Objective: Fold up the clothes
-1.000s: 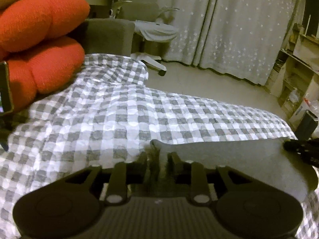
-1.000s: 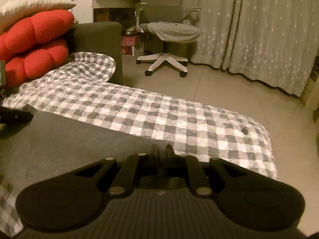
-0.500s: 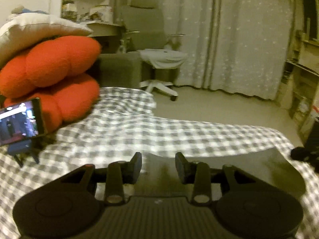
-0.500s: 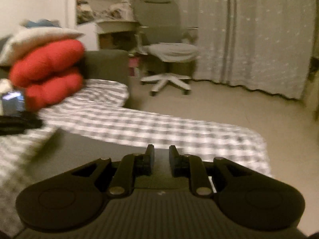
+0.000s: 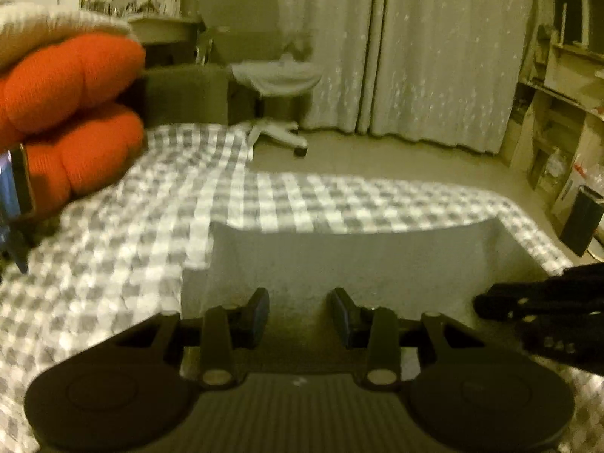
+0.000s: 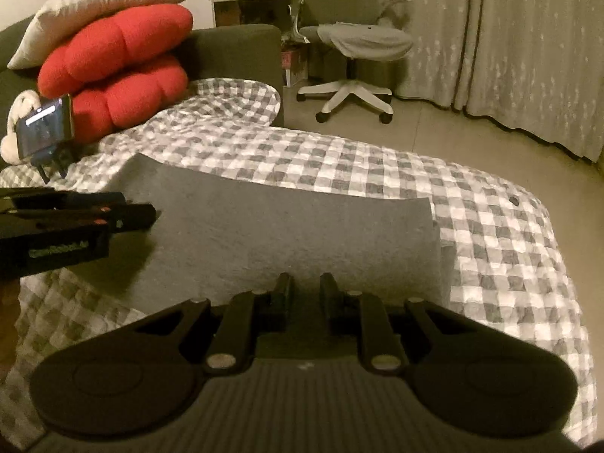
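A dark grey garment [image 5: 358,260] lies flat as a folded rectangle on the grey-and-white checked cover [image 5: 151,249]. My left gripper [image 5: 301,311] hovers open over the garment's near edge, with nothing between its fingers. In the right wrist view the same garment [image 6: 283,226] spreads out ahead. My right gripper [image 6: 305,296] is open with a narrower gap, just above the garment's near edge, holding nothing. Each gripper shows in the other's view: the right one [image 5: 547,321] at the garment's right side, the left one [image 6: 75,222] at its left side.
Red cushions [image 6: 113,68] under a white pillow [image 6: 94,7] are stacked at the far left. A phone on a small stand [image 6: 45,128] sits in front of them. Beyond the bed are an office chair [image 6: 358,45], curtains [image 5: 415,56] and shelves [image 5: 558,105].
Both grippers were shut on the grey garment a second ago. They have opened and let it go, and it now lies flat. Both grippers have drawn back slightly.
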### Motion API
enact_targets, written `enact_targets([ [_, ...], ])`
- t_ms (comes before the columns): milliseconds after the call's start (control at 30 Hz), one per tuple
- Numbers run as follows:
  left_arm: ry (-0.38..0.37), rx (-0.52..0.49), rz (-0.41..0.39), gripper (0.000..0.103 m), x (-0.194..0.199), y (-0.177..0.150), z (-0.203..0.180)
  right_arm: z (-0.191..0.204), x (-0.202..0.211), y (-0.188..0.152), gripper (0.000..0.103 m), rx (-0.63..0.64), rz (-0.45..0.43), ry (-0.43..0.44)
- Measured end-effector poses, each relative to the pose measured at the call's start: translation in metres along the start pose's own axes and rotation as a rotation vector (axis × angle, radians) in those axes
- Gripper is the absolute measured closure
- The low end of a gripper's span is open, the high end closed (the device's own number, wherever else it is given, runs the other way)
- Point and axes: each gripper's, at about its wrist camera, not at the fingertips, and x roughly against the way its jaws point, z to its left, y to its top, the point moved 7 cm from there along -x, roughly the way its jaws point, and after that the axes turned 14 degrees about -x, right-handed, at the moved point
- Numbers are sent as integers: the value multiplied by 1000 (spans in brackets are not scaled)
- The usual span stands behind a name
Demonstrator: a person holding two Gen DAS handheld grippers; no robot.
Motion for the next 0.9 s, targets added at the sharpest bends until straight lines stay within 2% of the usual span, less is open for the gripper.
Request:
enact_targets([
  [167,30,-10,-12,65,5,4,-2,3,4,1,83,5,-15,13],
  [400,21,-8,-60,65,22,7,-5,11,13,4,83,6,-42,42],
  [500,6,-4,-46,65,16,5,-10,14,17,6,83,7,-54,54],
  [600,1,-16,-8,65,5,-1,-14,14,3,-3,83,12,9,31],
  [733,-14,4,17,65,-1,-3,-11,14,-4,-6,83,27,15,15],
  [900,0,17,-13,65,11,2,-6,14,2,-5,83,23,2,14],
])
